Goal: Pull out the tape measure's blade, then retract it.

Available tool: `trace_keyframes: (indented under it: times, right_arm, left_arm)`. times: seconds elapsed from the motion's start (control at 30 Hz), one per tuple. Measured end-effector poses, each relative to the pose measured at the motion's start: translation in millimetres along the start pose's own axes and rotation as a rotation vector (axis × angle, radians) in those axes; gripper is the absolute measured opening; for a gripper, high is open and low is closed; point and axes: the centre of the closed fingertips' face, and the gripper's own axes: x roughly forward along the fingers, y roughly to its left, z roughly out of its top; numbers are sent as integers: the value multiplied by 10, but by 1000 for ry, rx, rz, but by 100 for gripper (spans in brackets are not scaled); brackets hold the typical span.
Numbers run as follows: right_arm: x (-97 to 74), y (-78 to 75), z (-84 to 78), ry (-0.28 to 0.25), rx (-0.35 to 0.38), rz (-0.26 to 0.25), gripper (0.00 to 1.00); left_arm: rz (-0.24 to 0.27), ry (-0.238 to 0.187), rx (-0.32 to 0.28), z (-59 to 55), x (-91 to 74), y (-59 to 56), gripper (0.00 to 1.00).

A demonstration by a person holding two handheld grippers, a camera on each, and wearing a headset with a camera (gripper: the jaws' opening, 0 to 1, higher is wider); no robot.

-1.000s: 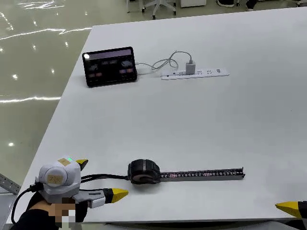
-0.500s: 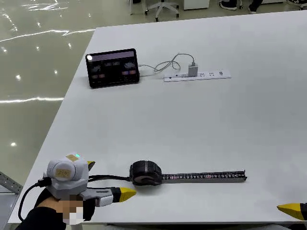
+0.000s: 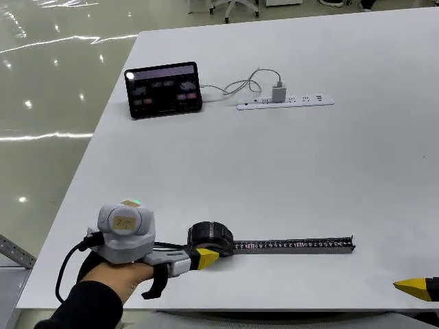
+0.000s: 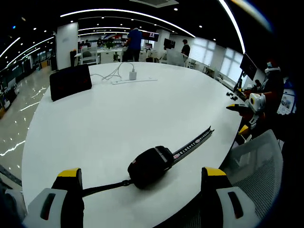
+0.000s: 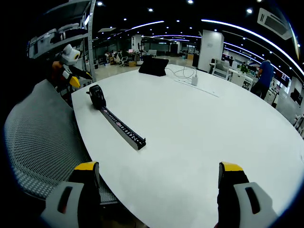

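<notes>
Head view: tape measure near the table's front edge, blade out rightward along it — left gripper low at the case. Left gripper view: jaws spread wide, case just ahead between them, blade running away. Right gripper view: right gripper's jaws spread too — blade tip well apart.
</notes>
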Motion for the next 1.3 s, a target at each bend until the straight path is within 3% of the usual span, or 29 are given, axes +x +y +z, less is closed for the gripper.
trace_keyframes:
  times: [0.1, 0.2, 0.3, 0.4, 0.5, 0.57, 0.6, 0.63, 0.67, 0.7, 0.77, 0.87, 0.97, 1.13, 1.3]
  right_arm:
    - [15, 0, 37, -5, -4, 5, 100]
    - [45, 2, 54, -3, -18, 9, 100]
    - [69, 26, 81, -4, -27, 19, 100]
    - [114, 58, 90, 3, -35, 30, 100]
    - [166, 102, 87, 12, -50, 45, 100]
    - [196, 133, 97, 15, -56, 55, 100]
    - [204, 147, 110, 14, -58, 59, 100]
    - [218, 160, 131, 10, -69, 63, 100]
    - [228, 163, 139, 9, -75, 65, 100]
    - [248, 163, 152, 10, -77, 69, 100]
    - [278, 160, 174, 10, -84, 72, 100]
    - [334, 163, 238, 8, -96, 84, 100]
    - [393, 189, 278, 15, -118, 102, 100]
    - [492, 216, 344, 31, -197, 142, 98]
    - [582, 201, 380, 57, -233, 173, 97]
  left_arm:
    - [35, -11, -12, 46, 56, 34, 100]
    - [59, -19, -77, 89, 113, 49, 100]
    - [103, -22, -64, 112, 156, 81, 100]
    - [152, -14, -41, 56, 219, 114, 100]
    - [157, -9, -29, -44, 320, 91, 100]
    - [145, 32, -70, -156, 370, 68, 100]
    - [134, 19, -99, -151, 383, 49, 100]
    - [130, -11, -179, -117, 390, 51, 100]
    - [135, -8, -223, -133, 402, 57, 100]
    - [155, 16, -216, -181, 425, 84, 100]
    - [175, 4, -164, -151, 449, 92, 100]
    - [182, -16, -199, -120, 450, 57, 100]
    - [184, -9, -189, -136, 490, -3, 100]
    - [175, 14, -182, -165, 562, 2, 100]
    - [158, -1, -178, -145, 597, -33, 100]
